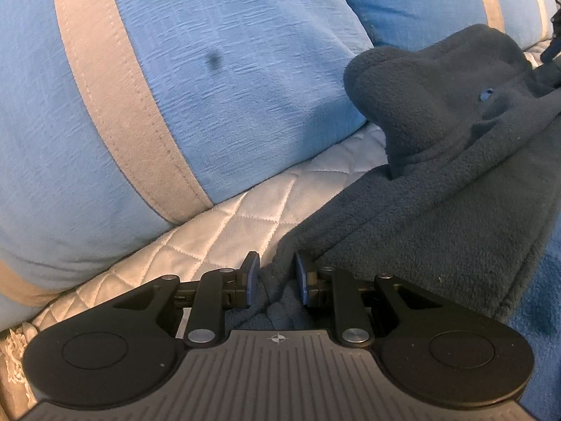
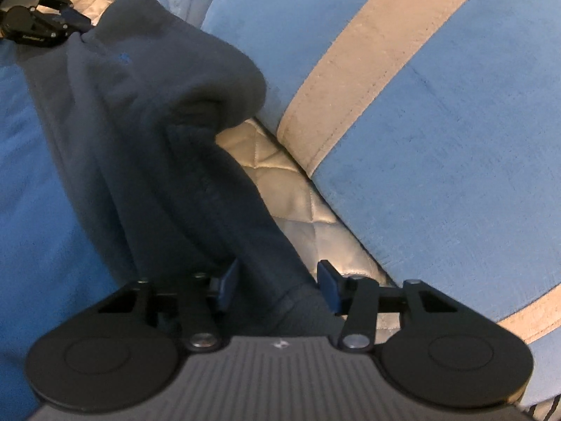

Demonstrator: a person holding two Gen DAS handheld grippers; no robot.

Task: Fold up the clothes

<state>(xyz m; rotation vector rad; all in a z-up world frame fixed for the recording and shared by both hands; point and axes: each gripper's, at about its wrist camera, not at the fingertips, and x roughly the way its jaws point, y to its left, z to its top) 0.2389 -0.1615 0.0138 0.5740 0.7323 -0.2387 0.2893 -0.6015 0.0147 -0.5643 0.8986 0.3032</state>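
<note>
The dark grey fleece garment (image 1: pixel 438 189) lies stretched along the bed, one end between the fingers of each gripper, with a rumpled bulge of fleece standing up ahead of both. In the left wrist view, the left gripper (image 1: pixel 277 277) is closed on a bunched edge of the fleece, its blue pads (image 1: pixel 253 273) narrow and pressing cloth that fills the gap. In the right wrist view, the right gripper (image 2: pixel 277 287) straddles the other end: fleece runs between its fingers and touches the left pad, but whether the right pad (image 2: pixel 328 287) yet bears on the cloth I cannot tell, so that grip looks unfinished. Beyond the fingers of both sits a white quilted mattress cover (image 1: pixel 245 224), and past that the light blue pillows with beige bands (image 1: pixel 210 70). To the left of the right gripper's fingers spreads a blue blanket (image 2: pixel 42 182).

The step in hand appears to be pinching both ends before lifting. To do it well, the right gripper should finish closing on all layers of the hem, not just the top one, and both ends should rise together, pulled taut enough to flatten the rumpled bulge before any fold is laid
</note>
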